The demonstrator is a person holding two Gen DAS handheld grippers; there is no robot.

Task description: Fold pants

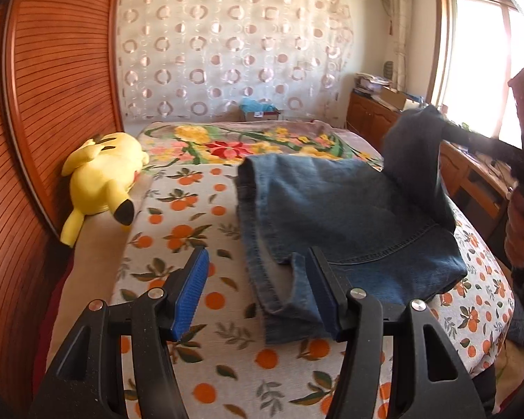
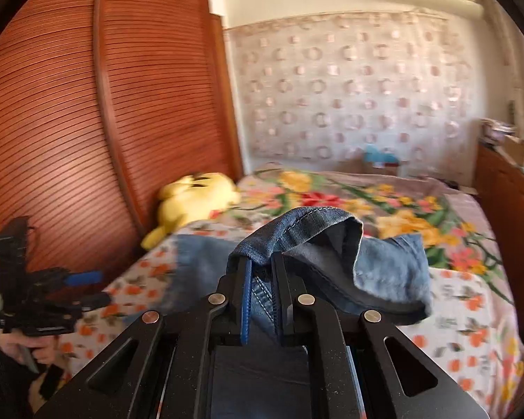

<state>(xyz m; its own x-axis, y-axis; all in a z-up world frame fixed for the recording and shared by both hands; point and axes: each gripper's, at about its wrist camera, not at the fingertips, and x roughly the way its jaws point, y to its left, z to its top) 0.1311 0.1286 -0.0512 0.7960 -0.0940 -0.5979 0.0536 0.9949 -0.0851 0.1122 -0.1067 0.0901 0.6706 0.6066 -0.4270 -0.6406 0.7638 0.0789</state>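
Fold in progress: right gripper clenched on the jeans hem, lifted above the bed. Left gripper released (empty). Next: carry hem across, lay flat.

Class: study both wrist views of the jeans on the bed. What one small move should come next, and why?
Probably carry the right gripper across and lower its lifted denim onto the jeans lying on the bed. It is clamped on a raised fold, while the left gripper is open with only a loose edge between its fingers.
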